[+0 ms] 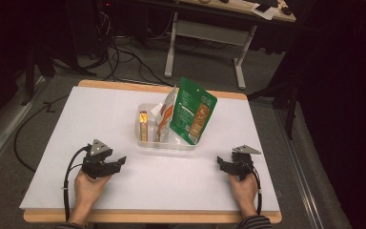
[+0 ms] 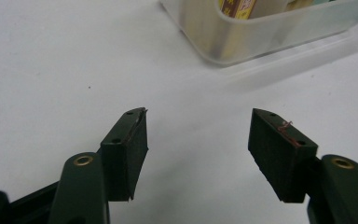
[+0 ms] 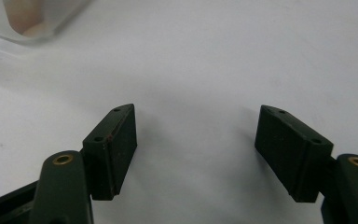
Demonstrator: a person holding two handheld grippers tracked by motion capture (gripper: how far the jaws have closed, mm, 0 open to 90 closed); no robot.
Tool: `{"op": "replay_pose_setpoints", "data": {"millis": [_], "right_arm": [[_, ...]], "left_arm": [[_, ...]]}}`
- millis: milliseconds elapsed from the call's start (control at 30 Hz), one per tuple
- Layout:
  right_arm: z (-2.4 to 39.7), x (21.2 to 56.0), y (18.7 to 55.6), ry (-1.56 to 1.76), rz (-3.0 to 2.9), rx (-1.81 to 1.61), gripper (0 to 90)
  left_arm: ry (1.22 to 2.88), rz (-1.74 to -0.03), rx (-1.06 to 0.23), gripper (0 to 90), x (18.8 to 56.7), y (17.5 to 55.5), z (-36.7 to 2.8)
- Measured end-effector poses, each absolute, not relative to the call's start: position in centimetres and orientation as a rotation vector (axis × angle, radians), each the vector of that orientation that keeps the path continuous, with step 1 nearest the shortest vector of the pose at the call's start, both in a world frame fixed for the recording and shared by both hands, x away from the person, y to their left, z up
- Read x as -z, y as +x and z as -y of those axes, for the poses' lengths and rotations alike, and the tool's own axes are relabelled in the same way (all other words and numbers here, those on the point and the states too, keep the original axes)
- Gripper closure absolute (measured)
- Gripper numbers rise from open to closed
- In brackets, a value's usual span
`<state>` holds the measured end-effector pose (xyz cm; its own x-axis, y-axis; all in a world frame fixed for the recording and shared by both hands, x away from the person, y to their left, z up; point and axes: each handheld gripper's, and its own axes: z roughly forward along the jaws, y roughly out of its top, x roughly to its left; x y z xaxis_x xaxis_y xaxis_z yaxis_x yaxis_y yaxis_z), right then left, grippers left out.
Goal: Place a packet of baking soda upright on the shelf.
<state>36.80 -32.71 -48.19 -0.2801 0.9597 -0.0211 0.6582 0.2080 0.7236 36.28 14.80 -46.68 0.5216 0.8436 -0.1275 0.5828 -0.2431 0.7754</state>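
Observation:
A clear plastic tub [image 1: 145, 142] stands at the middle of the white table [image 1: 100, 114]. It holds a tall green pouch [image 1: 193, 110], a white and orange pouch [image 1: 166, 114] and a small yellow box [image 1: 143, 125], all upright. My left gripper [image 1: 119, 162] rests low on the table, left of the tub, jaws open and empty [image 2: 198, 140]; the tub's corner [image 2: 223, 44] lies ahead of it. My right gripper [image 1: 220, 163] rests right of the tub, also open with bare table between its jaws [image 3: 196, 140]. A corner of the tub [image 3: 23, 28] shows at its upper left.
Cables [image 1: 69, 167] trail from both grippers toward the table's front edge. Beyond the table stands a desk on a white frame [image 1: 209, 33], with wires on the floor [image 1: 124, 57]. Dark curtains close off the right side.

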Motion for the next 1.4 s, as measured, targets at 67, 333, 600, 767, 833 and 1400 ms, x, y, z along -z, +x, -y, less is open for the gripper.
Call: {"op": "replay_pose_setpoints", "data": {"millis": [67,333,600,767,833,1400], "right_arm": [[32.7,48.2,36.8,1.498,-2.015,-0.844,29.7],[32.7,48.2,36.8,1.497,-2.015,-0.844,29.7],[32.7,48.2,36.8,1.497,-2.016,-0.844,29.7],[32.7,48.2,36.8,1.497,-2.015,-0.844,29.7],[32.7,48.2,36.8,1.497,-2.016,-0.844,29.7],[32.7,48.2,36.8,1.498,-2.016,-0.845,29.7]], "left_arm": [[1.951,-1.173,-0.403,37.5,46.9,36.3,-14.9],[1.985,-1.206,-0.431,37.0,47.8,36.9,-14.9],[2.008,-1.225,-0.464,36.6,48.3,37.3,-14.7],[2.01,-1.226,-0.501,36.5,48.4,37.4,-14.7],[2.008,-1.231,-0.515,36.5,48.5,37.5,-14.6],[1.999,-1.248,-0.548,33.6,48.7,37.5,-14.6]]}}
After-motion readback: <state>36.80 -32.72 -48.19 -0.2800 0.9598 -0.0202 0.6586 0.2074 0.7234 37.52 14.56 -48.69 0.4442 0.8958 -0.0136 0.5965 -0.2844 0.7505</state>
